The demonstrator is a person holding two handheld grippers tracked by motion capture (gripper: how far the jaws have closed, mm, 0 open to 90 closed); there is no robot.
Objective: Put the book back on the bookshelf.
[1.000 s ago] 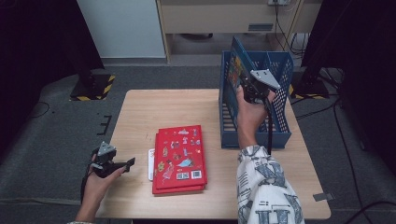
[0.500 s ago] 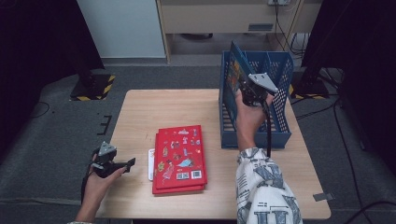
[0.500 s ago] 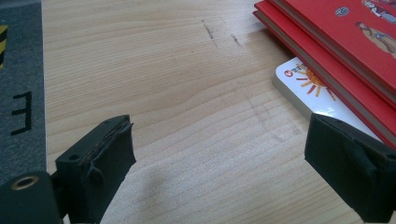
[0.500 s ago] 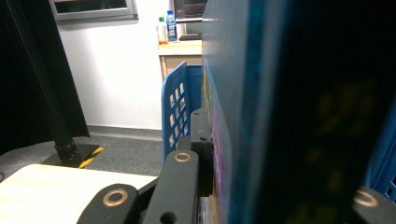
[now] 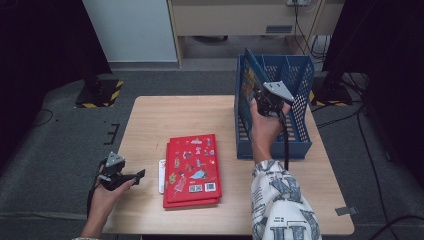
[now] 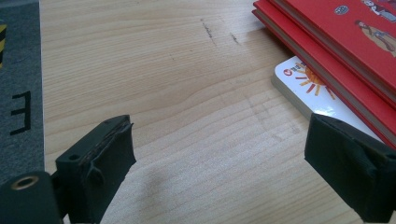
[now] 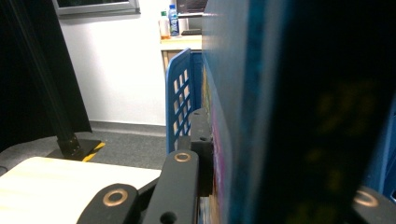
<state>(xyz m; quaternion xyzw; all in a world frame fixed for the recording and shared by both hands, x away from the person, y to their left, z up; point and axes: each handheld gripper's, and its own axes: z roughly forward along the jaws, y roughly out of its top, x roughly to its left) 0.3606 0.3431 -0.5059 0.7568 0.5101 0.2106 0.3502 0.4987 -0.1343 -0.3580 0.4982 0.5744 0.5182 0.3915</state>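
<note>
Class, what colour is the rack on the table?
Blue, the rack; the high view shows it best.

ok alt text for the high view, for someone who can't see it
A person's right gripper holds a blue book upright in the left slot of a blue file rack on a wooden table. The left gripper, fingers open, rests at the near left edge beside a stack of red books lying on a white one.

The table (image 5: 200, 115) is pale matt wood; the red books (image 5: 192, 167) have glossy covers; the blue rack (image 5: 300, 107) is perforated plastic.
</note>
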